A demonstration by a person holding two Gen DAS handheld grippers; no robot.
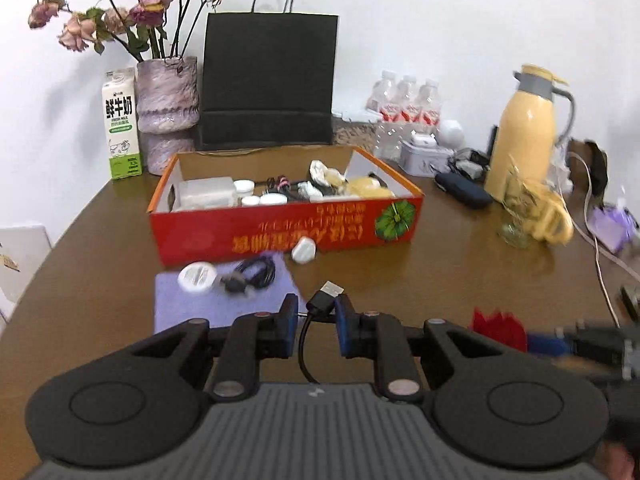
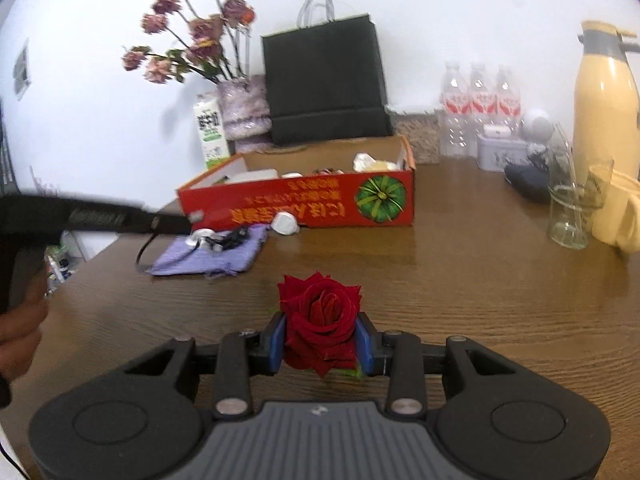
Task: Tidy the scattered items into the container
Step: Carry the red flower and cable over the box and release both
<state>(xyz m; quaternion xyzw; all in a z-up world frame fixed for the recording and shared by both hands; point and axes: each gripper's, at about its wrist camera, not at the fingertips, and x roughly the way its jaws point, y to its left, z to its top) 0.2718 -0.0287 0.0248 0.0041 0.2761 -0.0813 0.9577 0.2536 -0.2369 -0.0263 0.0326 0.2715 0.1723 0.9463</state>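
Cable (image 1: 320, 304) clear of box (image 1: 280, 232) edge.

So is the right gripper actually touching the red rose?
Touching. In the right wrist view the right gripper has both blue pads pressed against the sides of the red rose, with no gap visible on either side.

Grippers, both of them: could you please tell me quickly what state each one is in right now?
Left gripper: closed on the black USB cable.
Right gripper: closed on the red rose.
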